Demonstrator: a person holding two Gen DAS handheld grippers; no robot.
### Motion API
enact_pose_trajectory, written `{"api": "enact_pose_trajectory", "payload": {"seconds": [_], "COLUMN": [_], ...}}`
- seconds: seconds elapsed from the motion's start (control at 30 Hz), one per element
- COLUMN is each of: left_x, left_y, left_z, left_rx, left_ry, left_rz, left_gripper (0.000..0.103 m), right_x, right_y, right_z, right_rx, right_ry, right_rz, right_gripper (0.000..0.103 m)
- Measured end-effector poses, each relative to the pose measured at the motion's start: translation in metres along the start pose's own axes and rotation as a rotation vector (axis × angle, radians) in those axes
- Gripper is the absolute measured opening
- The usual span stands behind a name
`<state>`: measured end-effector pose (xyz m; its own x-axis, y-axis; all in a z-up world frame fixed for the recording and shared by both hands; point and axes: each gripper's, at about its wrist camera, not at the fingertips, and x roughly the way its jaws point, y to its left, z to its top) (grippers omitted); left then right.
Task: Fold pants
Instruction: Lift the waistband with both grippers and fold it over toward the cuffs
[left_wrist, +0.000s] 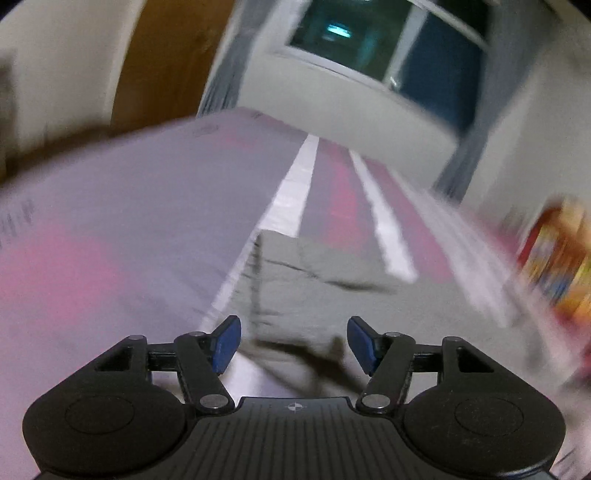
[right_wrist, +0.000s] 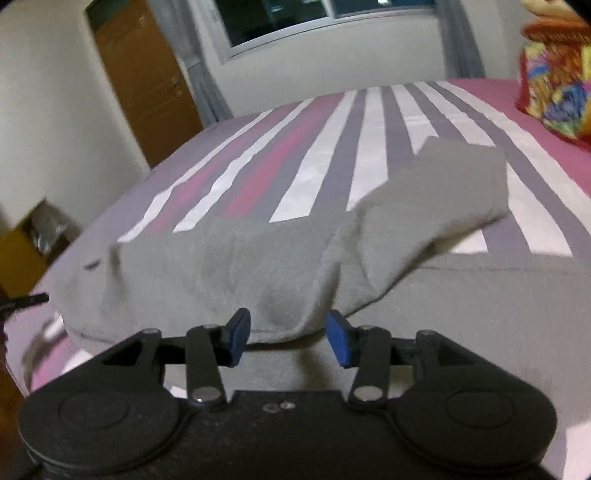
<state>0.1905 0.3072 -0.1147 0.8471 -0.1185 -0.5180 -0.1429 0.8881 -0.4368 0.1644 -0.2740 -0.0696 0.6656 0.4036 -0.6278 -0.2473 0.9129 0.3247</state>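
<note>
— Nearest in the right wrist view is the right gripper (right_wrist: 288, 338), its blue pads (right_wrist: 338, 338) spread apart with nothing between them. What lies just beyond?

— Grey pants (right_wrist: 280, 251), lying on the striped bedspread (right_wrist: 325, 162). The near edge of the cloth sits just past the fingertips, and part of it seems to droop between them, though neither pad touches it as far as I can tell.

— How is the cloth arranged?

— One part is doubled over: a thick fold rises to the right and far side, over a flatter layer that spreads left and near.

— And the left gripper (left_wrist: 293, 343)?

— Released too, pads wide apart and holding nothing. Its view is tilted and blurred by motion. The pants (left_wrist: 314, 295) show ahead of its fingertips, low in the frame, on the same bedspread (left_wrist: 147, 206).

— Anything else around?

— A bright, multicoloured object (right_wrist: 554, 88) stands at the far right on the bed; I cannot tell what it is. A wooden door (right_wrist: 147, 81) is at the far left, and a dark window (right_wrist: 303, 18) sits in the far wall.
</note>
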Motion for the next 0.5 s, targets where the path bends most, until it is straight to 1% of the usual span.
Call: {"api": "enact_pose_trajectory", "payload": {"seconds": [0.07,0.13,0.2,0.27,0.3,0.33,0.37,0.4,0.43,0.47,0.5], "left_x": [0.006,0.014,0.021,0.031,0.034,0.039,0.042,0.05,0.054,0.051,0.049], "left_y": [0.009,0.015,0.019,0.018,0.017,0.014,0.013,0.007,0.007,0.008,0.009], "left_z": [-0.007,-0.01,-0.016,-0.017,-0.021,-0.022,-0.022,-0.023,-0.022,-0.02,-0.017], "left_rx": [-0.139,-0.237,-0.284,-0.3,-0.299,-0.301,-0.301,-0.3,-0.297,-0.294,-0.284], "left_ry": [0.014,0.034,0.049,0.068,0.075,0.083,0.083,0.084,0.087,0.095,0.096], "left_rz": [-0.063,-0.105,-0.12,-0.118,-0.112,-0.107,-0.103,-0.1,-0.087,-0.079,-0.072], "left_gripper": [0.063,0.062,0.062,0.055,0.054,0.048,0.039,0.035,0.027,0.023,0.022], "right_x": [0.007,0.015,0.023,0.038,0.047,0.055,0.061,0.067,0.072,0.075,0.078], "right_y": [-0.005,-0.002,0.001,-0.003,-0.006,-0.008,-0.009,-0.011,-0.014,-0.016,-0.02], "right_z": [0.002,0.01,0.005,0.008,0.011,0.013,0.015,0.016,0.017,0.017,0.017], "right_rx": [0.023,0.048,0.061,0.08,0.092,0.099,0.099,0.097,0.097,0.095,0.09], "right_ry": [0.012,0.02,0.032,0.052,0.069,0.087,0.104,0.122,0.133,0.14,0.146], "right_rz": [-0.016,-0.036,-0.066,-0.093,-0.102,-0.111,-0.127,-0.146,-0.159,-0.165,-0.172], "right_gripper": [0.046,0.045,0.046,0.046,0.046,0.045,0.045,0.044,0.037,0.029,0.017]}}
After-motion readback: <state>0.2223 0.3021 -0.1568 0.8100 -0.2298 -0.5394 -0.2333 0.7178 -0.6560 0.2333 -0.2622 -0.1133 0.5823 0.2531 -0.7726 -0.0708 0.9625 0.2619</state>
